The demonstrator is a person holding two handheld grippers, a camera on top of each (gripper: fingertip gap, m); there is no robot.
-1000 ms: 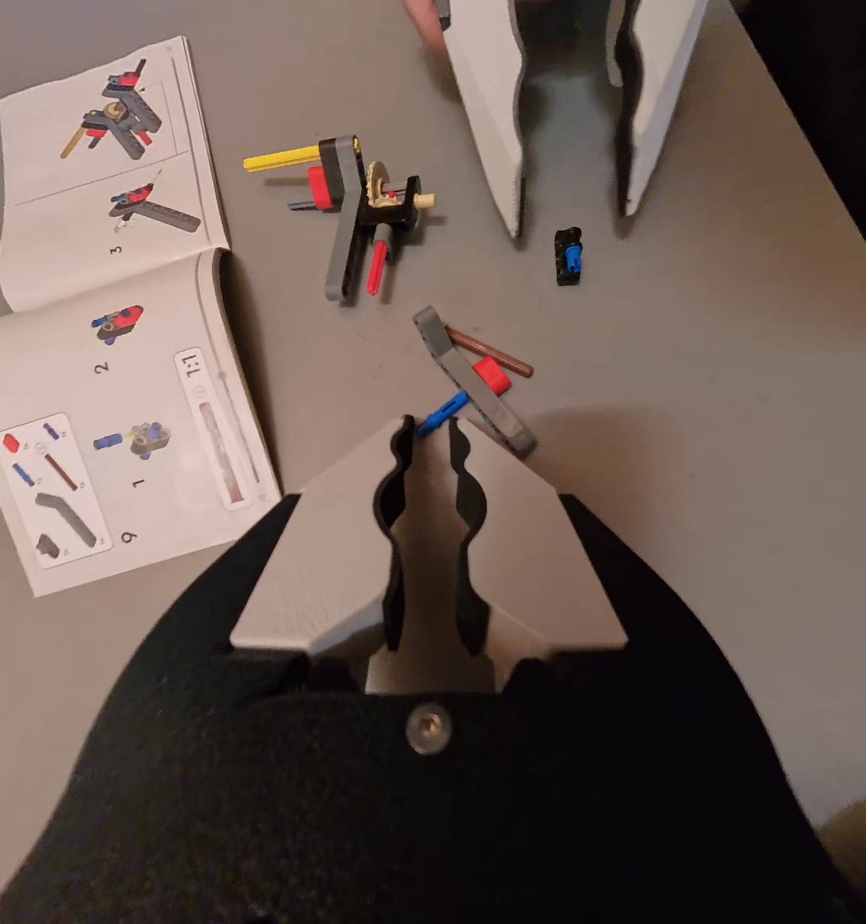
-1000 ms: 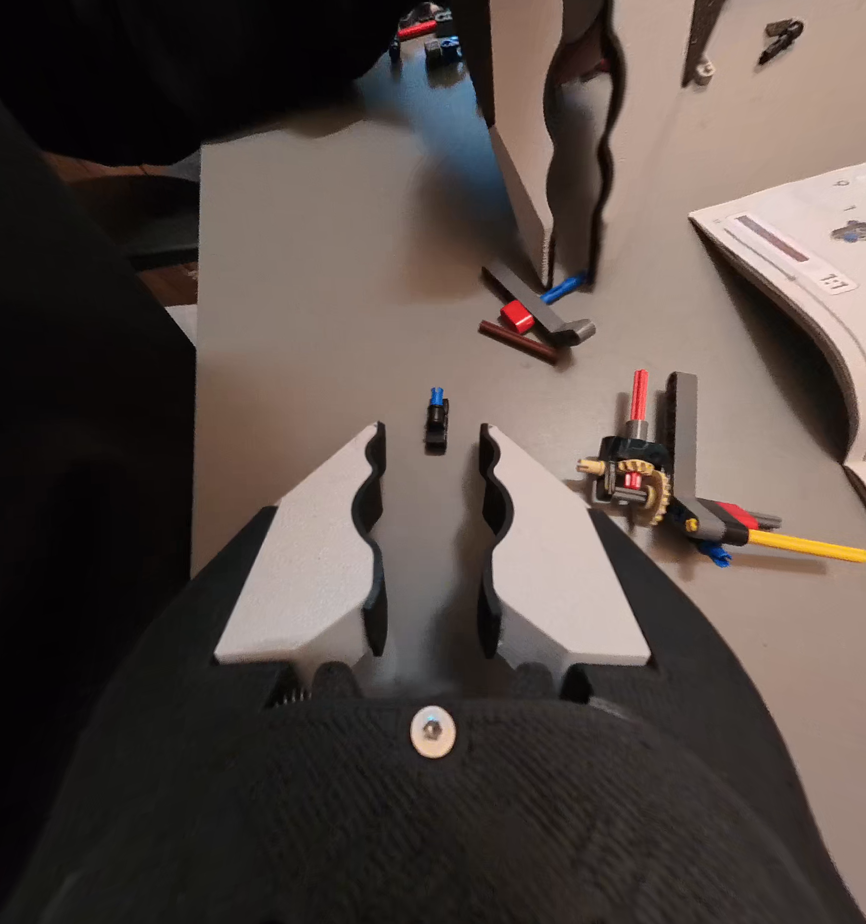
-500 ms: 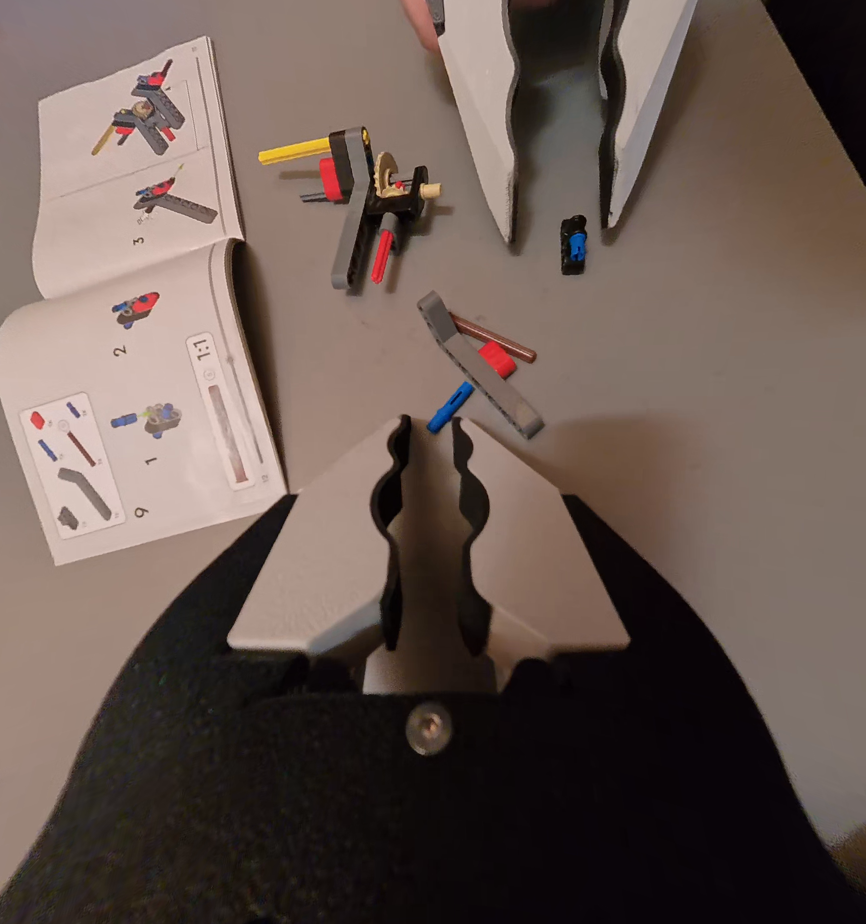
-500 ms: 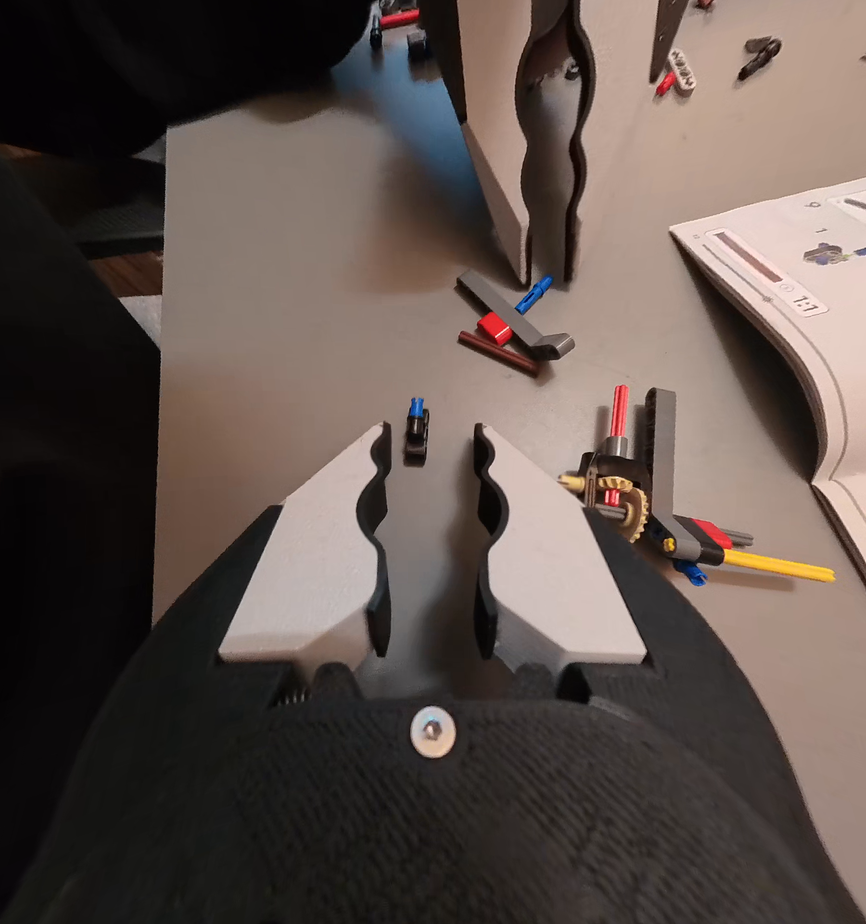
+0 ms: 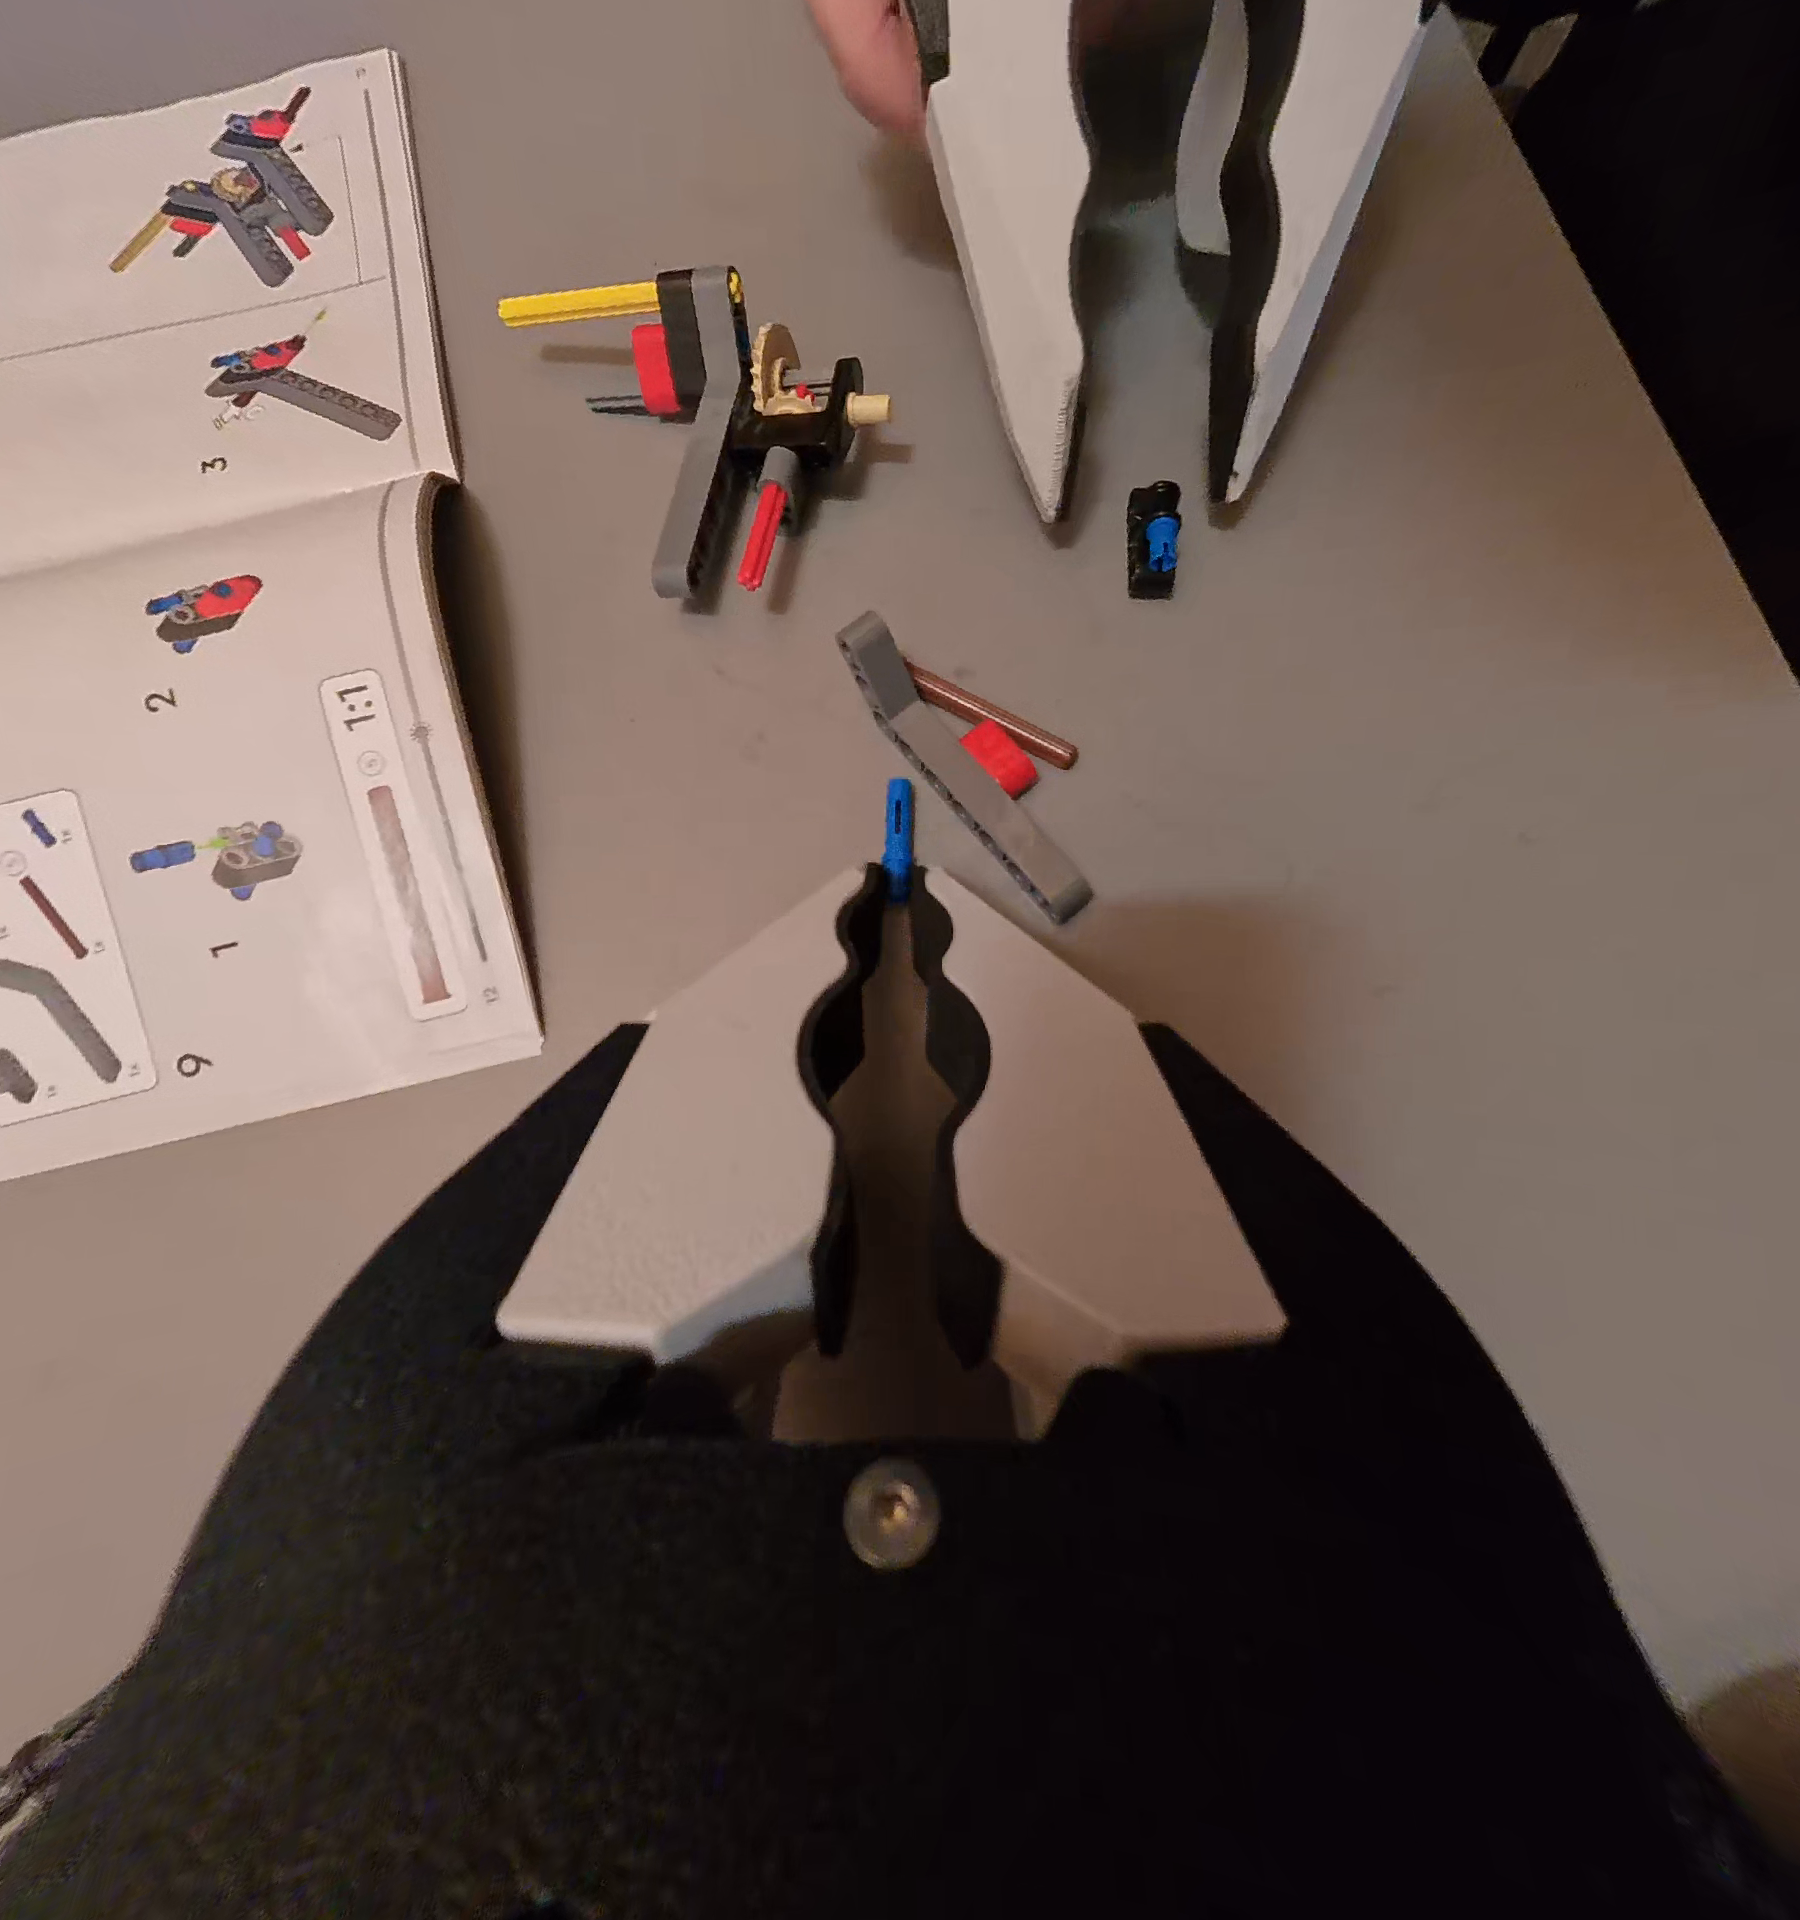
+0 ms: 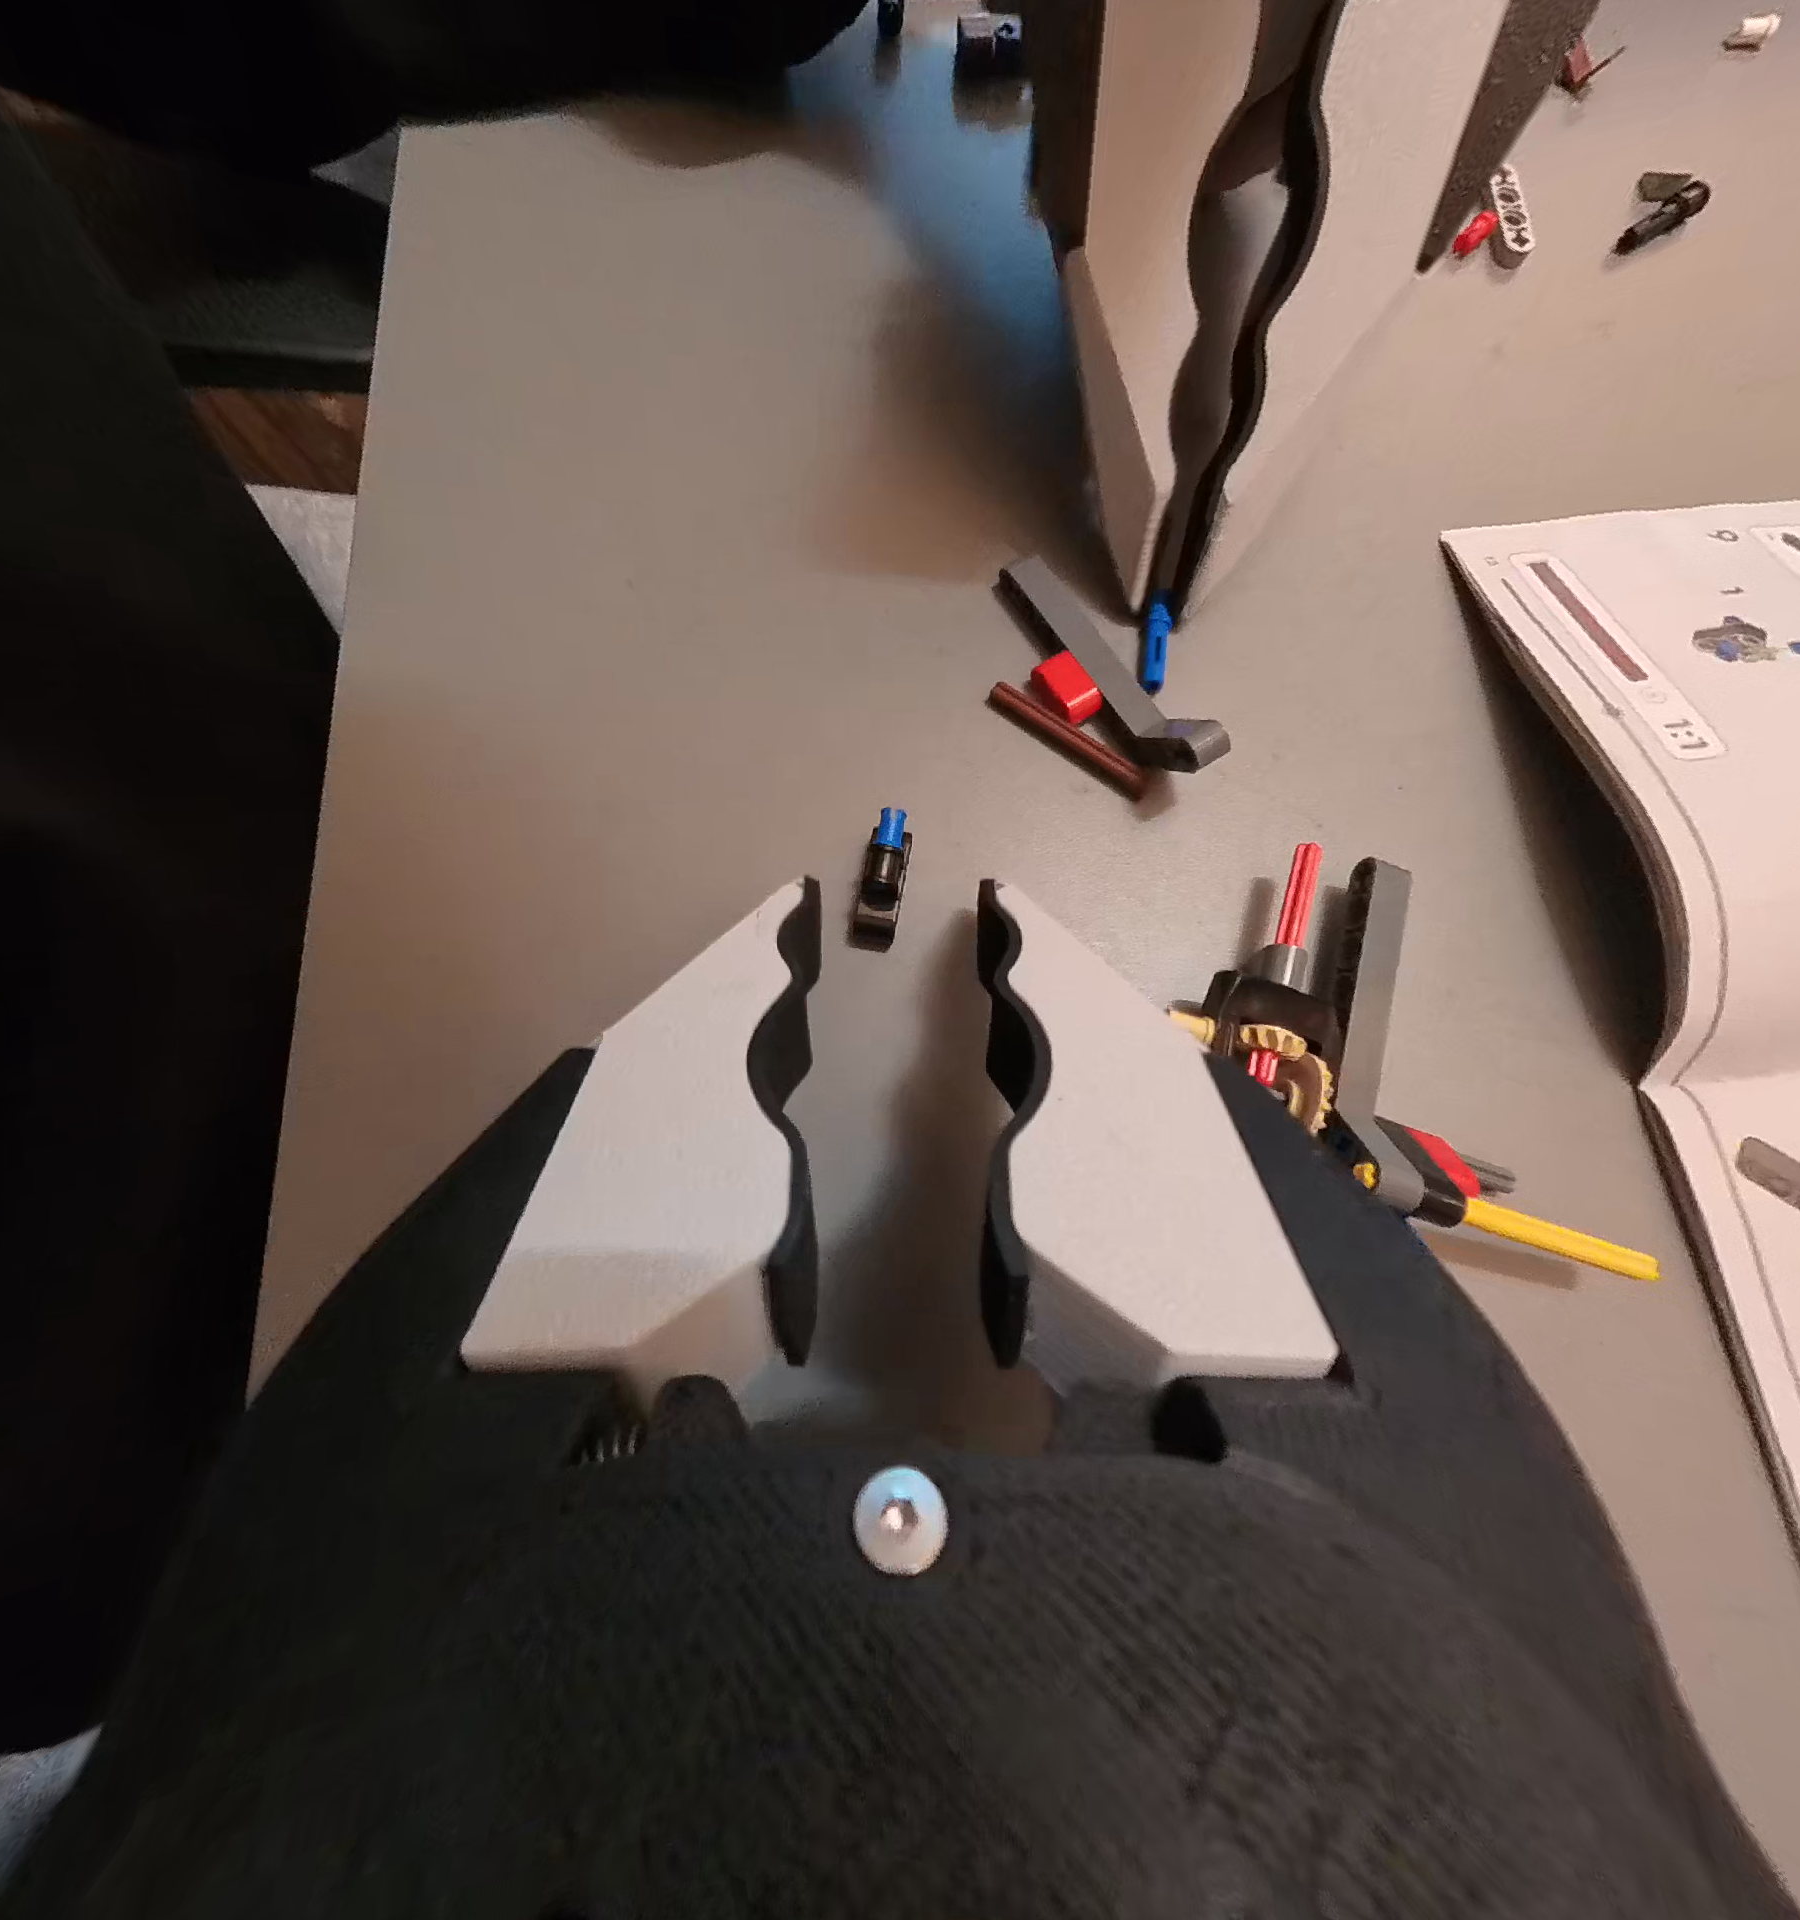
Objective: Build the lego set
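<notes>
The left claw (image 5: 896,883) is pinching the tail of a small blue plastic connector pin (image 5: 897,831) at its very tips, closed down to the pin's width, leaving most of the pin poking out toward twelve o'clock, probably so the free end can be pushed into a hole. The right claw (image 6: 896,899) is standing spread wide and empty over the grey bench (image 6: 615,520), straddling a small black connector block with a blue pin (image 6: 883,873) (likely the next pickup). At eleven o'clock from the left claw, the half-built grey, black and yellow assembly (image 5: 730,416) is lying near the open paper instruction booklet (image 5: 252,727). Whether the pin is lifting clear of the bench is hard to judge.
</notes>
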